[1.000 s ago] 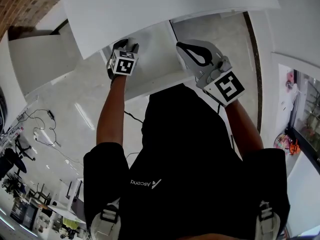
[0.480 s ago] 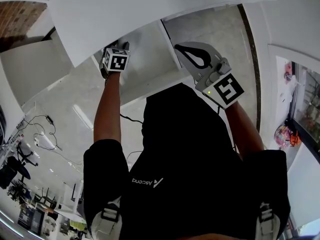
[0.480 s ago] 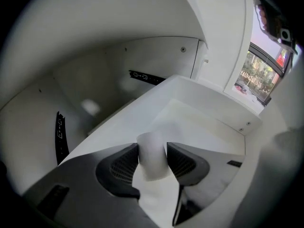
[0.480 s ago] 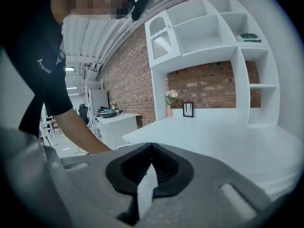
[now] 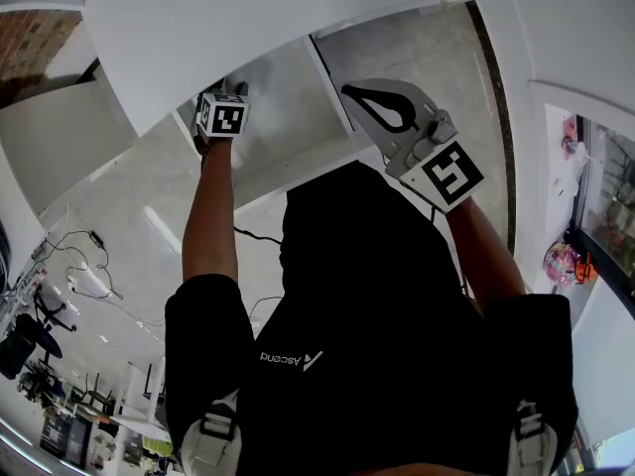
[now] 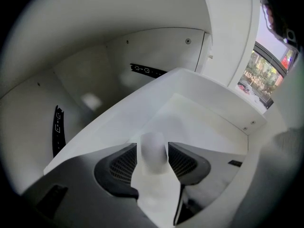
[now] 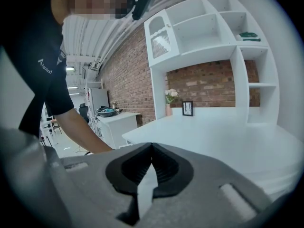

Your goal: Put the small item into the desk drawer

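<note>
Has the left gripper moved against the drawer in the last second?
Yes: the left gripper has sunk slightly deeper into the drawer; its jaws have just been opening around the small item.

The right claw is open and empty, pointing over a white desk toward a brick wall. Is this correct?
No: the right gripper view shows the right claw shut, jaws meeting at the tips. It is empty, pointing over the white desk toward the brick wall.

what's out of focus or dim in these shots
Left gripper view: the small white item is a soft blur, the drawer sharper, the desk recess behind dim. Right gripper view: the shelves crisp, edges bent by the wide lens.
</note>
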The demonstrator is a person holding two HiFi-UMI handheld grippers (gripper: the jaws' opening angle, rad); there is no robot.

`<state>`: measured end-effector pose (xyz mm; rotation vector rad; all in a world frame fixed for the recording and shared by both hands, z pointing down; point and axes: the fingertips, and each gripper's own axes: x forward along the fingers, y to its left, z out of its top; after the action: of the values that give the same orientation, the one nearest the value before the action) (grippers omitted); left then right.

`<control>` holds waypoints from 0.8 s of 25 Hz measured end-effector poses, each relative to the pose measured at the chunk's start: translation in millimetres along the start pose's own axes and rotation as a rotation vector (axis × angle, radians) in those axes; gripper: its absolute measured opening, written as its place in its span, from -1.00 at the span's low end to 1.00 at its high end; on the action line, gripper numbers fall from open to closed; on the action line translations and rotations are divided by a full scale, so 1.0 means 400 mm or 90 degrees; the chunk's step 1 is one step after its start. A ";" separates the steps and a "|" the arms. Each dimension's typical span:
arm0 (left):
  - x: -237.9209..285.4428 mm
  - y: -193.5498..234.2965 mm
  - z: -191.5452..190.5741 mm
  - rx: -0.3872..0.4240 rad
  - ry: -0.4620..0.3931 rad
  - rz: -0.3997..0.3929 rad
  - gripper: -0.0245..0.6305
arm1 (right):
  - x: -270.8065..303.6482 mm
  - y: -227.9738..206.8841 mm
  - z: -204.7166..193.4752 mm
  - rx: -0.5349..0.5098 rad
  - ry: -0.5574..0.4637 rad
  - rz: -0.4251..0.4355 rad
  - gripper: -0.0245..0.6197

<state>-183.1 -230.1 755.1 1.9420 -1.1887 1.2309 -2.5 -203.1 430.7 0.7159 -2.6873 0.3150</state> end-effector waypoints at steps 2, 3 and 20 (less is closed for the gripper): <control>-0.003 -0.003 0.002 -0.001 0.001 -0.001 -0.24 | -0.001 0.002 0.001 -0.001 0.001 0.002 -0.92; -0.005 -0.005 0.003 -0.001 0.000 -0.001 -0.21 | -0.001 0.004 0.000 -0.001 0.001 0.004 -0.92; -0.114 -0.054 0.051 -0.014 -0.082 -0.007 -0.19 | 0.038 0.038 0.022 -0.004 -0.020 0.030 -0.92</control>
<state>-164.1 -218.7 705.6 2.0350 -1.2487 1.0963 -25.3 -199.3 426.6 0.6621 -2.7365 0.3092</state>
